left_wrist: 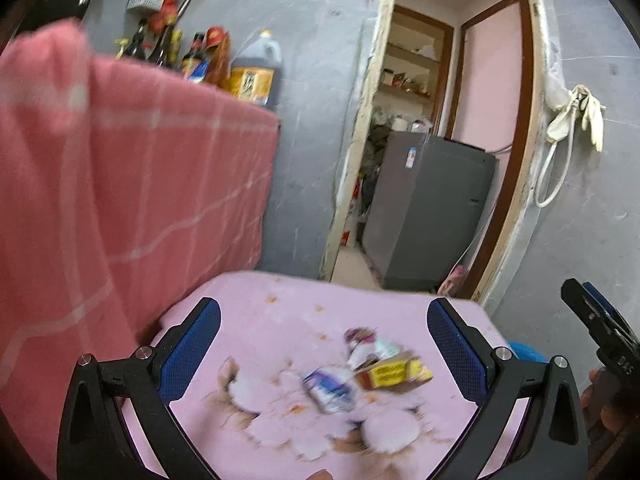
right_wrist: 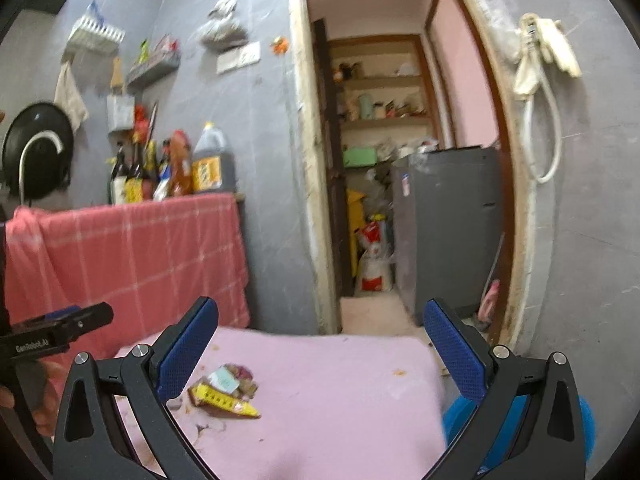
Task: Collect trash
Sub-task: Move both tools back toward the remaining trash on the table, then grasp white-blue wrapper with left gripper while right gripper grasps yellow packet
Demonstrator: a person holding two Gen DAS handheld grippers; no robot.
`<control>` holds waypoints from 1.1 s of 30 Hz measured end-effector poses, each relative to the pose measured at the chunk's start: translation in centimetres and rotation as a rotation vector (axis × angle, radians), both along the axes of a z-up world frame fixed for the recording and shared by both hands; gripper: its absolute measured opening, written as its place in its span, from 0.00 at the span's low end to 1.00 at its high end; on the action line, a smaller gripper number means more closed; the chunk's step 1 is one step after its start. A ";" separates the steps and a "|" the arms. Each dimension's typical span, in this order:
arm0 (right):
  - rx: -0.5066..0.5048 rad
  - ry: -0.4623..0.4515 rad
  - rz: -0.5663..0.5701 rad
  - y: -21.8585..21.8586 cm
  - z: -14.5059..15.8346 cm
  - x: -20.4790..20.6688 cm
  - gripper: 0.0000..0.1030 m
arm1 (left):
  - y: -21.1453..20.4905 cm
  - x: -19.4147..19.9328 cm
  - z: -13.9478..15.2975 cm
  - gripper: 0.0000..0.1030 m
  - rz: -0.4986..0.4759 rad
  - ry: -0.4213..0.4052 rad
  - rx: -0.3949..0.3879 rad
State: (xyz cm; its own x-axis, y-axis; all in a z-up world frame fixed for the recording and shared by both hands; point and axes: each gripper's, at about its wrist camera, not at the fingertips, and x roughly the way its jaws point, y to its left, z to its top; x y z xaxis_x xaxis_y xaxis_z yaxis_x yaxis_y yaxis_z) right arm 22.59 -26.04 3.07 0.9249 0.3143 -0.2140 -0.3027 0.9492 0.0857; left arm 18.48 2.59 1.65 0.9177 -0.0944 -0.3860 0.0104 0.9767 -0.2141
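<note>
A small pile of trash lies on a table covered in pink flowered cloth (left_wrist: 260, 320): a yellow wrapper (left_wrist: 394, 374), a blue and white wrapper (left_wrist: 328, 390) and a purple and white scrap (left_wrist: 362, 340). My left gripper (left_wrist: 323, 306) hovers over the pile, open wide, with nothing between its blue pads. In the right wrist view the same trash pile (right_wrist: 224, 394) lies low on the left, just inside the left finger of my right gripper (right_wrist: 320, 306), which is open and empty. Each view shows the other gripper at its edge, held by a hand. The pictures are blurred.
A counter draped in red checked cloth (left_wrist: 120, 200) stands left of the table, with sauce bottles and a large jug (left_wrist: 256, 76) on top. A doorway behind shows a grey appliance (left_wrist: 432, 208). Gloves (left_wrist: 576, 116) hang on the right wall. A blue round object (right_wrist: 460, 420) sits beside the table.
</note>
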 end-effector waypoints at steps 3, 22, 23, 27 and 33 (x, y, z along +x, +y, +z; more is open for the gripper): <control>-0.018 0.064 0.049 1.2 -1.0 1.1 1.00 | 1.1 0.3 -1.4 0.98 0.020 0.057 0.009; -0.093 0.478 0.344 7.6 -7.0 7.4 0.84 | 0.6 3.6 -6.4 0.51 -0.182 0.348 -0.089; -0.090 0.502 0.347 7.7 -7.4 7.7 0.83 | 0.7 3.9 -6.3 0.47 -0.186 0.353 -0.096; -0.044 0.574 0.363 7.2 -8.2 8.6 0.77 | 0.7 4.6 -6.4 0.33 -0.192 0.371 -0.114; -0.028 0.639 0.399 7.3 -9.0 9.3 0.71 | 0.9 5.3 -6.6 0.20 -0.198 0.388 -0.142</control>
